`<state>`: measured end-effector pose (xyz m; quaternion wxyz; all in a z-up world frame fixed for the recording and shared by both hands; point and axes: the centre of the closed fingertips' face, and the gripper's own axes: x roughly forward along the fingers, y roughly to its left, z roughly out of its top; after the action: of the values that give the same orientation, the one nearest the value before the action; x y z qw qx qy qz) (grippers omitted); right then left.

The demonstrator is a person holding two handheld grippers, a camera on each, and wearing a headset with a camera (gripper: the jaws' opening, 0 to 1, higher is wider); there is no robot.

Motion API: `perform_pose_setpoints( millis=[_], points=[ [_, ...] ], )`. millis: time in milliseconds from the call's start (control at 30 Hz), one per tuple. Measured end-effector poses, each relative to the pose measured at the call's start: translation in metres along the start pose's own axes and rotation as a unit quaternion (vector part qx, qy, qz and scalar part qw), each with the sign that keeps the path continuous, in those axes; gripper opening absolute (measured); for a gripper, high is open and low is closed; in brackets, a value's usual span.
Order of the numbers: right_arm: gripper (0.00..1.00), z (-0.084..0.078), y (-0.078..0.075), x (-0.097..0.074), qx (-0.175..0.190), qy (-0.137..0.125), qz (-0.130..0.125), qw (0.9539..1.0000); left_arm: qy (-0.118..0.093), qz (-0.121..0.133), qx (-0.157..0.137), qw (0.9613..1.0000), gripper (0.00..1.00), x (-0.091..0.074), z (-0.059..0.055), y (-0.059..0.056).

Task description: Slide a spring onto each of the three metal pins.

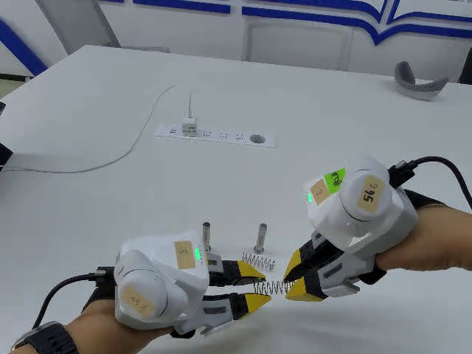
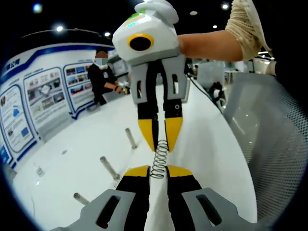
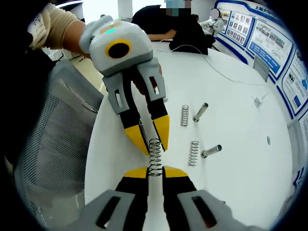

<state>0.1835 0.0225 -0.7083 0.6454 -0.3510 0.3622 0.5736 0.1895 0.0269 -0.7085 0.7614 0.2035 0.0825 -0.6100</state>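
— White room, with blue-trimmed display boards (image 2: 33, 106) along the wall?
— Yes, and a person (image 2: 101, 77) stands beside them at the far end. Most of the head view is taken up by a broad white table (image 1: 96, 147).
— Anything next to the table?
— A grey mesh chair (image 2: 274, 144), close against the near edge. It shows in both gripper views.
— Where are the grippers?
— Low over the near part of the table, tips facing each other. The left gripper (image 1: 256, 286) reaches in from the left and the right gripper (image 1: 297, 277) from the right, almost tip to tip.
— How do the jaws stand?
— Each pair is pressed onto one end of the same spring (image 1: 274, 287). It runs straight across the small gap between the yellow tips.
— And farther back?
— A white power strip (image 1: 221, 136) lies flat mid-table with a plug in it. A cable (image 1: 125, 151) curves away to the left. A grey curved object (image 1: 419, 82) sits near the far right edge.
— The pins?
— Three metal pins (image 2: 109, 168) stand upright in a row on the table, just beyond the grippers.
— Any other springs?
— Two loose springs (image 3: 194, 153) lie flat on the table, each just beside a pin, not on it.
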Motion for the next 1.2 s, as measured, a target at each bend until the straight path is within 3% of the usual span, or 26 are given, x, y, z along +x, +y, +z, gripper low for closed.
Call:
perform_pose_setpoints(
  millis=[400,967,1200],
  points=[
    [0.12,0.014,0.003,-0.008,-0.007,-0.006,-0.003,0.9999,0.008,-0.007,0.007,0.9999,0.11,0.003,-0.003,-0.003],
    [0.12,0.037,0.002,-0.011,-0.018,-0.032,-0.018,0.9992,-0.004,0.001,-0.017,0.9999,0.11,0.004,0.001,0.000],
    [0.15,0.035,0.002,-0.009,-0.018,-0.024,-0.017,0.9994,-0.007,0.002,-0.026,0.9996,0.10,0.003,0.000,-0.002]
  ],
)
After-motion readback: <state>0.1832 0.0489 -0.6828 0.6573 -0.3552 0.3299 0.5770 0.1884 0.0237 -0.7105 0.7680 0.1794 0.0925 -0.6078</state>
